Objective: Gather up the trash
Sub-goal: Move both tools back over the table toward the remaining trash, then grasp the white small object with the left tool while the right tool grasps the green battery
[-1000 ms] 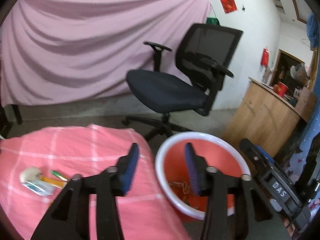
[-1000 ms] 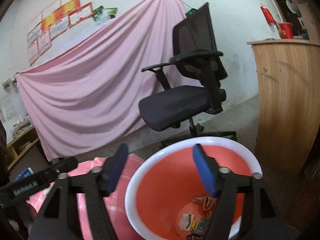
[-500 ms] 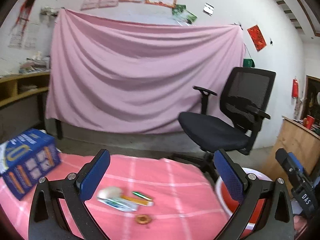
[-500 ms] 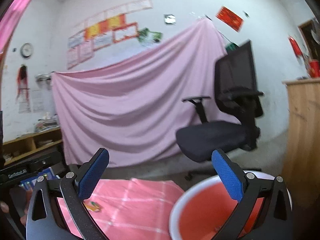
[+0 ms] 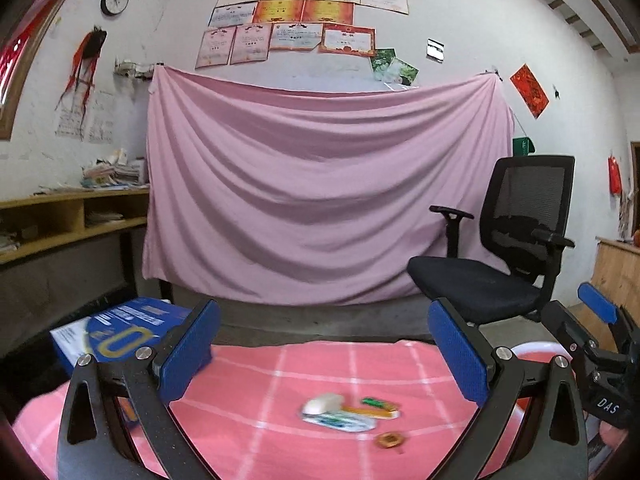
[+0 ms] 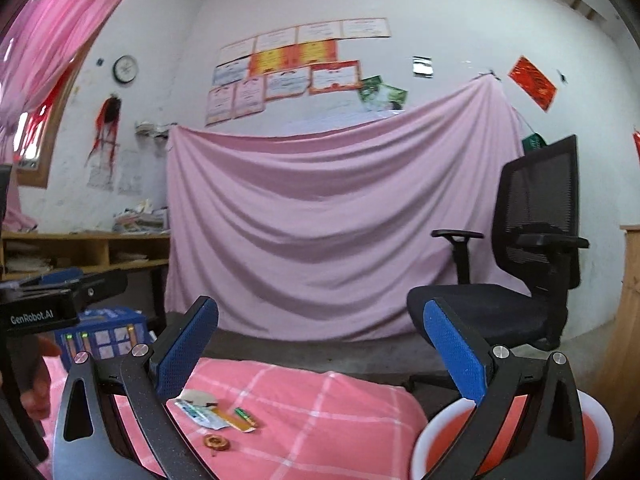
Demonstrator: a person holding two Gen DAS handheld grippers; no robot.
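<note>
Ahead of the left claw (image 5: 324,356), spread wide and gripping nothing, 4 trash scraps (image 5: 350,412) are lying bunched on the pink-clothed surface (image 5: 280,400). From the right claw (image 6: 320,354), equally spread and gripping nothing, the basin (image 6: 600,432) is sitting right; closing bluntly risks snagging cloth.

Both grippers have black frames, silver screws and blue textured fingers (image 5: 188,350); white lettering marks their bodies.

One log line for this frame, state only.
left gripper: open, empty | right gripper: open, empty | trash: on pink cloth | basin: right of cloth
</note>
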